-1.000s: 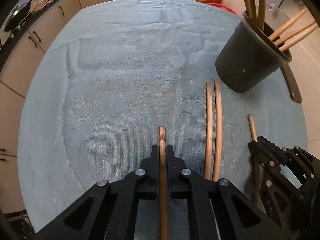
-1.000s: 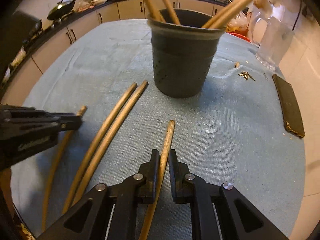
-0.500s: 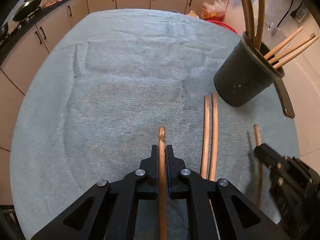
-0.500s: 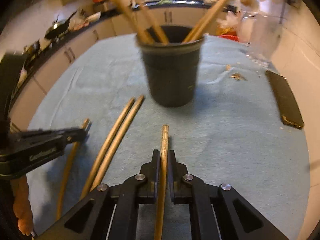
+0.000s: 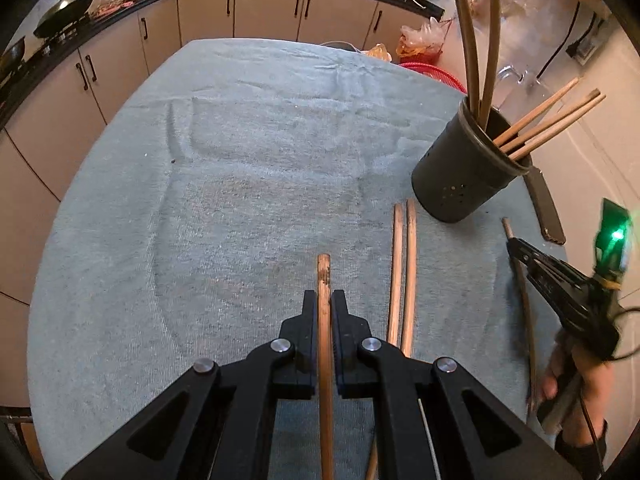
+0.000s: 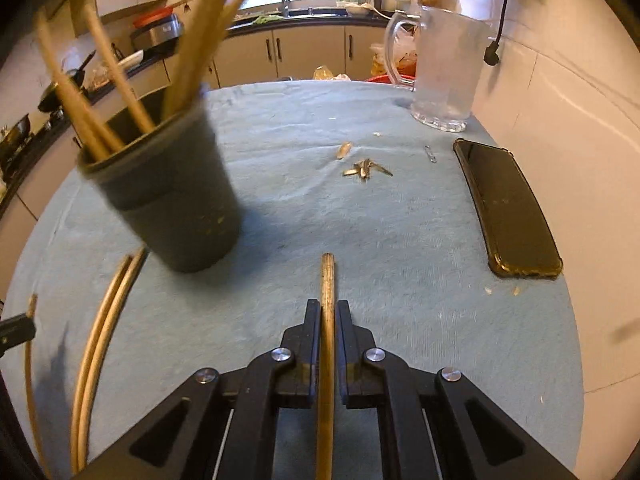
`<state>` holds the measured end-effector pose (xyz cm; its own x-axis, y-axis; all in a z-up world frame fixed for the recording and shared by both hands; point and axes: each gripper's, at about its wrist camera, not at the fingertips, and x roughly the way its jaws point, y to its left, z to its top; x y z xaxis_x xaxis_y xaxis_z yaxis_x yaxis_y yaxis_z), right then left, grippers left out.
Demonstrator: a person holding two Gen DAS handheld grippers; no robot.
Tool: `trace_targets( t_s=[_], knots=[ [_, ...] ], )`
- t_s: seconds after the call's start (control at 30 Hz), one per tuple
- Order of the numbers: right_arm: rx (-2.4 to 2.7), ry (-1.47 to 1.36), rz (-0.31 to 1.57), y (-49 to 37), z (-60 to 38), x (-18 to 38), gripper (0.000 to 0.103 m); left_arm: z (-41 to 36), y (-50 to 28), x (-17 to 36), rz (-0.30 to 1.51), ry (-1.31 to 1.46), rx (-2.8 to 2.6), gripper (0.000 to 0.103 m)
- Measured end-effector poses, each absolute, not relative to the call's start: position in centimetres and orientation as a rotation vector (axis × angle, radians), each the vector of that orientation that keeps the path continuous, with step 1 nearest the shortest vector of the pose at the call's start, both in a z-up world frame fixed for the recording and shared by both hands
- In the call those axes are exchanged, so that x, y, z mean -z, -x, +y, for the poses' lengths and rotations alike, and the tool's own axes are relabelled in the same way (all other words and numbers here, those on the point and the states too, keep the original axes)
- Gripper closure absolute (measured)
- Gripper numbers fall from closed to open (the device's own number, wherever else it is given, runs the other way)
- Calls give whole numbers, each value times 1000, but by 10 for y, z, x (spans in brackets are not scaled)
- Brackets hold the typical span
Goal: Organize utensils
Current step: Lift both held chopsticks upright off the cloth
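Note:
My left gripper (image 5: 323, 300) is shut on a long wooden chopstick (image 5: 324, 276) that sticks out past its fingers, over the blue-grey cloth (image 5: 248, 168). My right gripper (image 6: 329, 308) is shut on another wooden chopstick (image 6: 327, 276); it also shows at the right edge of the left wrist view as the right gripper (image 5: 516, 246). A dark utensil cup (image 5: 464, 184) with several chopsticks stands at the right; the same cup (image 6: 172, 204) is left of my right gripper. Two loose chopsticks (image 5: 403, 264) lie side by side between the grippers, the pair (image 6: 104, 340) running down the left of the right wrist view.
A black phone (image 6: 508, 204) lies at the cloth's right edge by the wall. A clear glass jug (image 6: 444, 68) stands at the back right. Small scraps (image 6: 366, 168) lie mid-cloth. Kitchen cabinets (image 5: 208, 12) run behind the table. A hand (image 5: 576, 376) holds the right gripper.
The right gripper closed on its chopstick, lifted it and swung to the right, so the cup slid to the left of its view. The left gripper rose and pulled back with its chopstick.

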<state>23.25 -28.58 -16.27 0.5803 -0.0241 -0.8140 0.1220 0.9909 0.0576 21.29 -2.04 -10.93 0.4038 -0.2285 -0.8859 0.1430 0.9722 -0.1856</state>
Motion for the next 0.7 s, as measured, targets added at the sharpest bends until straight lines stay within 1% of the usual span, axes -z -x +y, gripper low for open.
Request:
trace_targets(
  t_s=[0.13, 0.23, 0.33, 0.4, 0.5, 0.7],
  knots=[
    [99, -183, 936, -243, -301, 161, 95, -17, -210, 109, 1125, 85, 238, 96],
    [113, -133, 934, -249, -297, 160, 95, -20, -216, 118, 1128, 90, 243, 96],
    [99, -188, 933, -248, -299, 160, 95, -22, -217, 125, 1138, 92, 244, 96],
    [101, -170, 929, -250, -296, 159, 95, -23, -216, 125, 1132, 96, 251, 96],
    [79, -177, 945, -253, -296, 160, 95, -25, -214, 117, 1118, 96, 266, 96],
    [41, -219, 888, -238, -296, 140, 95, -13, -201, 77, 1015, 169, 288, 96]
  ],
)
